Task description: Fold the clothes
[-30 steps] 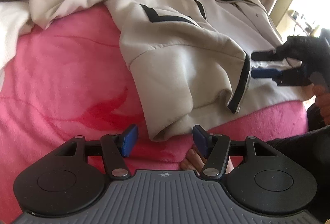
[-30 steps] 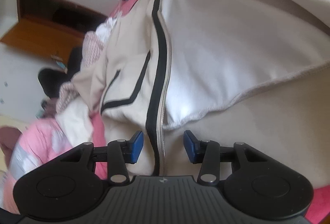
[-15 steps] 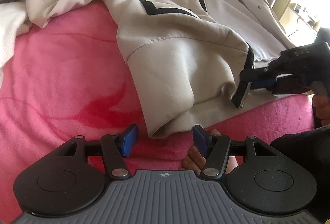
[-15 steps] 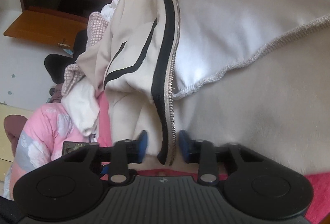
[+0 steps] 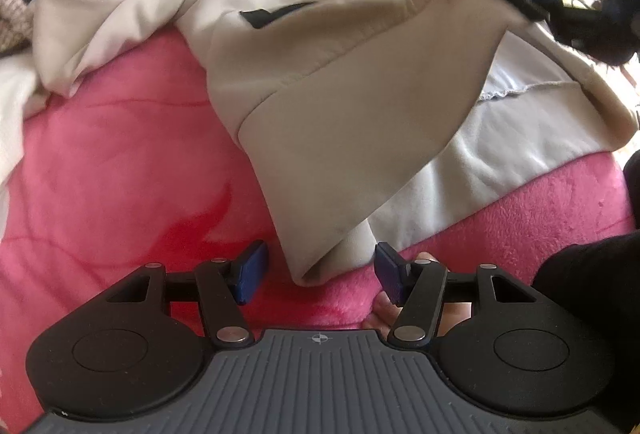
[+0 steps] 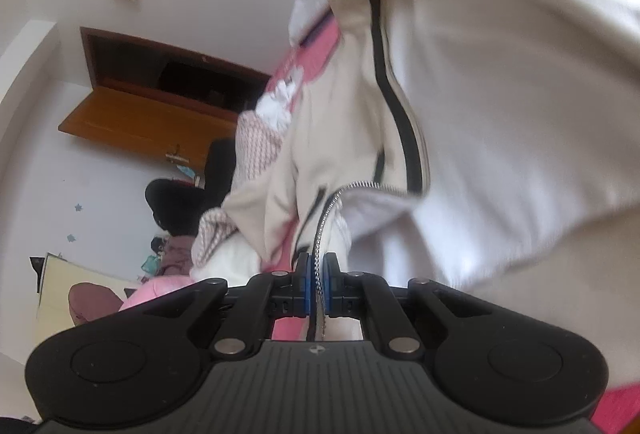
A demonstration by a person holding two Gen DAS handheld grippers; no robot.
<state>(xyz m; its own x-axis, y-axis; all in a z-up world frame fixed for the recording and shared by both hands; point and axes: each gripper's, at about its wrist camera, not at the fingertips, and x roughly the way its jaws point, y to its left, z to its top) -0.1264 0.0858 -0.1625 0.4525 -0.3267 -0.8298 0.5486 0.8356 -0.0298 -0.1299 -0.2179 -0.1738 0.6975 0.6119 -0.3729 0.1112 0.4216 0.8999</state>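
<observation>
gripping the jacket point(image 6: 500, 82) zipper point(image 6: 320, 242), right hand-held gripper point(image 6: 316, 284) blurs leftward.

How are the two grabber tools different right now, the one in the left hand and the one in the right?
The left gripper stands open; the right gripper is shut. The left one holds nothing, with the jacket's corner lying loose between its blue pads, while the right one pinches the jacket by its zipper edge. Both have blue pads on black arms.
</observation>
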